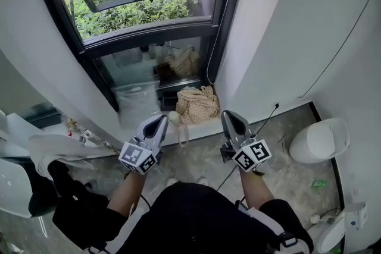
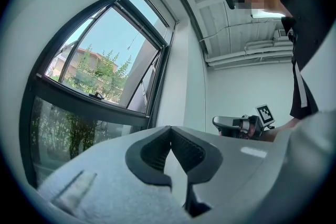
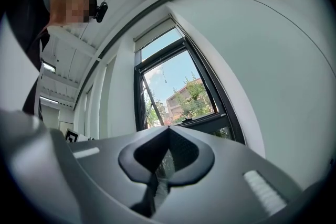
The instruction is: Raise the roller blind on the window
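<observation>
The window (image 1: 137, 3) has a dark frame, and its upper sash is tilted outward over green shrubs. No blind fabric shows across the glass in any view. A thin cord (image 1: 228, 9) hangs along the frame's right side. My left gripper (image 1: 162, 119) and my right gripper (image 1: 229, 115) are held side by side below the sill, both pointing at the window, well short of it. Both are shut with nothing between the jaws. In the left gripper view the shut tips (image 2: 170, 128) face the window (image 2: 105, 65), with the right gripper (image 2: 231, 123) beside them. The right gripper view shows its shut tips (image 3: 169, 128) below the window (image 3: 178, 92).
A woven bag (image 1: 197, 103) and a white plastic bag (image 1: 137, 105) lie on the floor under the window. A white rounded bin (image 1: 321, 140) stands at the right wall. Loose clutter (image 1: 83, 140) lies at the left. A thin cable (image 1: 345, 38) runs down the right wall.
</observation>
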Motion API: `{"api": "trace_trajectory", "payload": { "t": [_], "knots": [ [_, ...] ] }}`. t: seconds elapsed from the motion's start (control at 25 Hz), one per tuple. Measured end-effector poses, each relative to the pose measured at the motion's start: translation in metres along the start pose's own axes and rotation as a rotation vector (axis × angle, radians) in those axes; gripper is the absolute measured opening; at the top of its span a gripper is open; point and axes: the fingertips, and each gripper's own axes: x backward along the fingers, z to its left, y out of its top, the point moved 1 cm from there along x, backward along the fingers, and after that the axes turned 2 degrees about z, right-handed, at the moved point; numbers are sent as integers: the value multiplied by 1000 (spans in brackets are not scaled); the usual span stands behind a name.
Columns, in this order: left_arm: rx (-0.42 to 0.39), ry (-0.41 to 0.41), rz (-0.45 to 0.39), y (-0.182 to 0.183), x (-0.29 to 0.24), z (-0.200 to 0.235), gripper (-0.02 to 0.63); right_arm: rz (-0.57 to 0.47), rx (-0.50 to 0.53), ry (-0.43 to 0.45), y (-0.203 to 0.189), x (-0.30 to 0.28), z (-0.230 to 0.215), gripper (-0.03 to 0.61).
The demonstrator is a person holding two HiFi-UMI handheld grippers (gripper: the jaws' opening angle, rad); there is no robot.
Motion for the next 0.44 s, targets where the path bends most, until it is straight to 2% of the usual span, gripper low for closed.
{"api": "trace_trajectory", "payload": {
  "t": [0.44],
  "knots": [
    [13,-22,10,-4,-18,-8,0,-3,-21,-8,0,1,-14,2]
  ]
}}
